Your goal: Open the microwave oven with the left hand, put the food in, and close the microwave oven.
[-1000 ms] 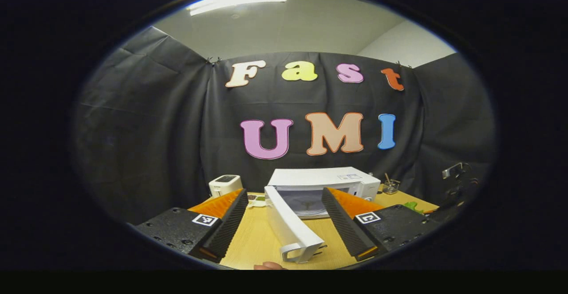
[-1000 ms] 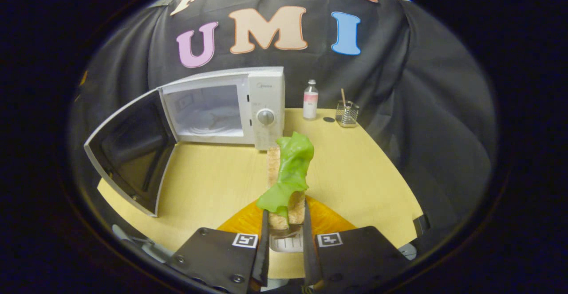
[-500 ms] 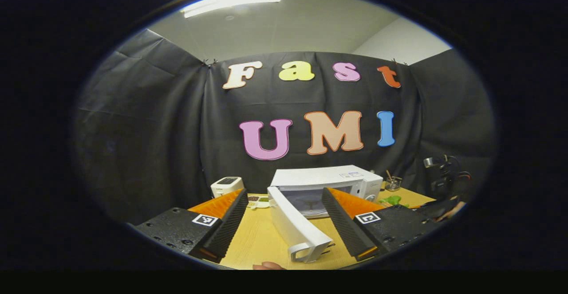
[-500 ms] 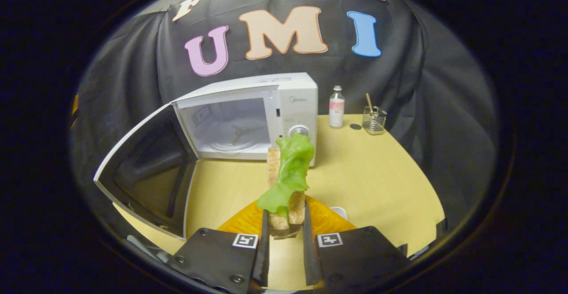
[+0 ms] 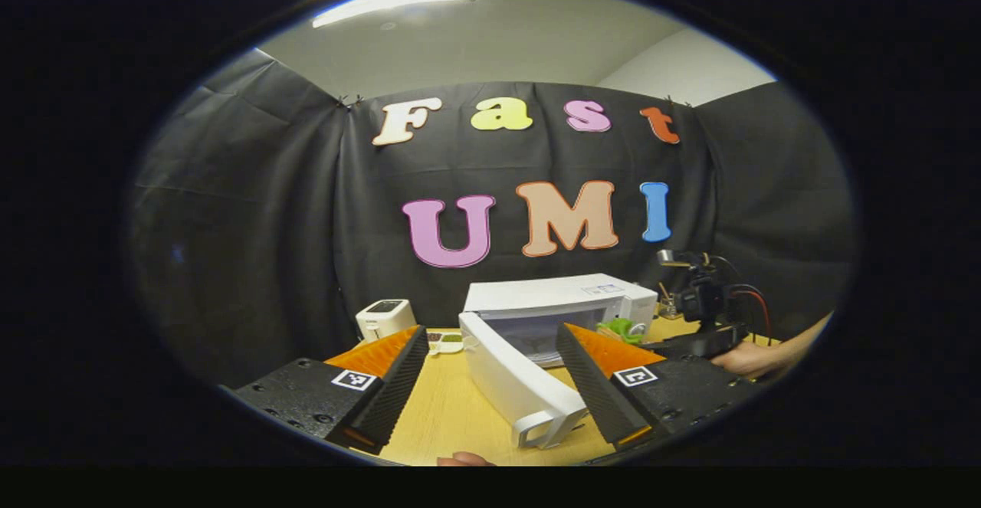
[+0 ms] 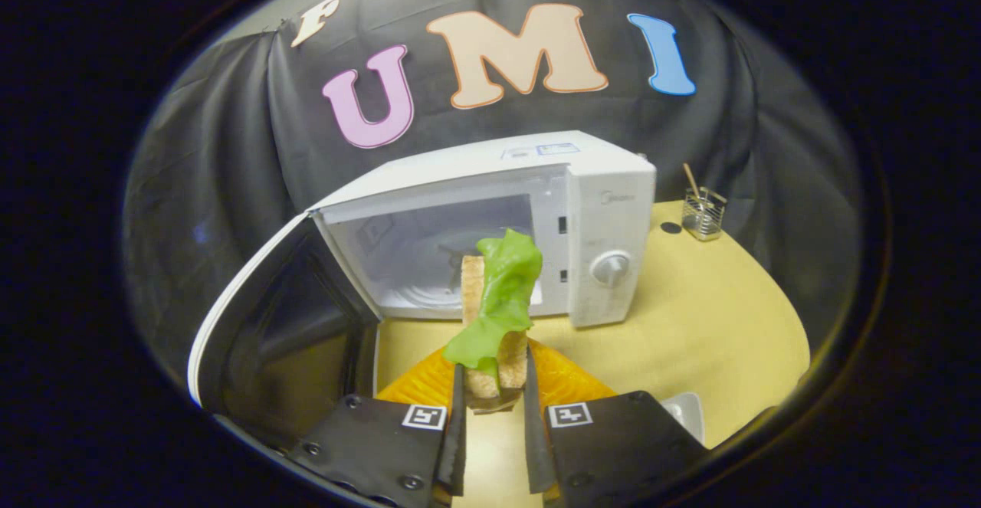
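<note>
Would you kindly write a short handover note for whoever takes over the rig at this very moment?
Left tool: open, holding nothing, with the swung-out microwave door between its fingers but not gripped.
Right tool: shut on the food, a piece of bread with a green leaf, held upright in front of the microwave opening, above the table.
Done: door open, food picked up.
Left: set the food inside the cavity, release, withdraw, then close the door with the left tool.
</note>
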A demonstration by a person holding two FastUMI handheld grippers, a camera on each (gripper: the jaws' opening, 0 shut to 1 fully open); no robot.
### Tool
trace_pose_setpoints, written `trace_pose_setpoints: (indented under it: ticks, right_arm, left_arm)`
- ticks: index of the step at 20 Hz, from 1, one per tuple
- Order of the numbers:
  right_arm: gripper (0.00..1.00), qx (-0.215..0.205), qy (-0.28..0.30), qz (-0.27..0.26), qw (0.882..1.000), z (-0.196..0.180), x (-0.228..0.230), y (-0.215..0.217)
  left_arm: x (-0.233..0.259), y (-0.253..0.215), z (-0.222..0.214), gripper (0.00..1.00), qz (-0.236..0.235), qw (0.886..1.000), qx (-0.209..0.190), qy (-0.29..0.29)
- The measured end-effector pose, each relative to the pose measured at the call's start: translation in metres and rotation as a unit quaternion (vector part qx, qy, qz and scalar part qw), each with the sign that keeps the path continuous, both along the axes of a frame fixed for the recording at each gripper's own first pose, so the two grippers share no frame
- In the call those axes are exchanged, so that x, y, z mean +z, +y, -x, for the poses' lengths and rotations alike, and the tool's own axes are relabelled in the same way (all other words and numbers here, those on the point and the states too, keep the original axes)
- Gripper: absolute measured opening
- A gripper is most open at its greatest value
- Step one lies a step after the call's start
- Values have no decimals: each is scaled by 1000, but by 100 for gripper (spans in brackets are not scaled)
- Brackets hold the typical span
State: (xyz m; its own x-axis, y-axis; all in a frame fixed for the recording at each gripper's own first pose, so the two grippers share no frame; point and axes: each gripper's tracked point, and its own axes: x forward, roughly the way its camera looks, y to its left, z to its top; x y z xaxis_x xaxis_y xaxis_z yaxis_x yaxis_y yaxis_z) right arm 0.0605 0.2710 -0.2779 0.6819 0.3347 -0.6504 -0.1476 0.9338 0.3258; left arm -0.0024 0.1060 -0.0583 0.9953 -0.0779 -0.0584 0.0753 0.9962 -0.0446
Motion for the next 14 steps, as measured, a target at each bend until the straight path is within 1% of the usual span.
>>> trace_pose_setpoints:
  ticks: [3, 6, 9, 12, 14]
  right_arm:
    - [34, -11, 7, -33, 999, -18, -3, 32]
    - [34, -43, 18, -59, 997, -40, -11, 55]
    - [34, -86, 40, -95, 991, -59, -23, 80]
    - [34, -122, 48, -121, 984, -83, -29, 101]
    - [34, -149, 67, -140, 977, -94, -35, 112]
  left_arm:
    - [-3, 8, -1, 96, -7, 1000, 1, 2]
    - [-8, 16, 0, 96, -7, 1000, 12, 8]
    - [-14, 29, 0, 96, -8, 999, 32, 18]
    - [-13, 39, -2, 96, -8, 999, 49, 21]
    - [-13, 47, -1, 96, -18, 998, 53, 23]
